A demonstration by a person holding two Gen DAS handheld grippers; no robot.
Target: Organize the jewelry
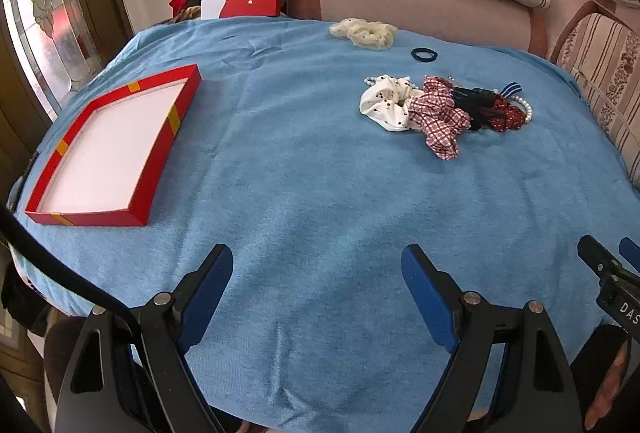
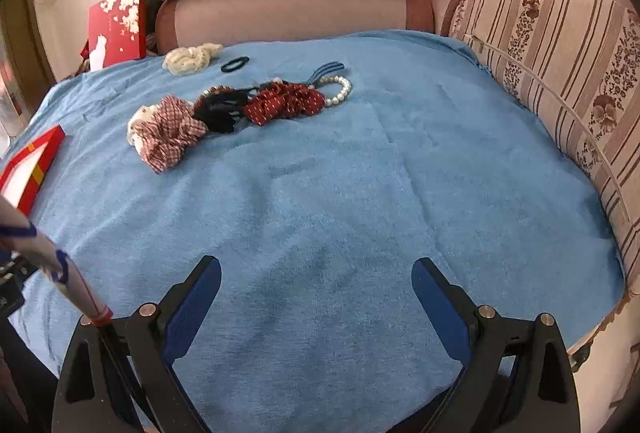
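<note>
Basically both idle: left tool (image 1: pixel 316 265) wide apart, nothing between the pads; right tool (image 2: pixel 316 279) same, hovering over bare blue cloth (image 2: pixel 340 213). Red tray (image 1: pixel 160 169) sits empty, left of the pile and well apart from it. Pile mid-cloth: white dotted scrunchie (image 1: pixel 382 105), checked scrunchie (image 1: pixel 440 121), black clip (image 1: pixel 474 103), red dotted scrunchie (image 2: pixel 286 101), all touching, row running left-right. Scrunchies look soft, light, forgiving: pinch a fold at the edge. Pearl bracelet (image 2: pixel 340 89) at the right end likely slippery, could snag; take it across the strand. Farther back: cream scrunchie (image 1: pixel 364 33), black hair tie (image 1: pixel 424 54), thin, flat, harder to pick.
</note>
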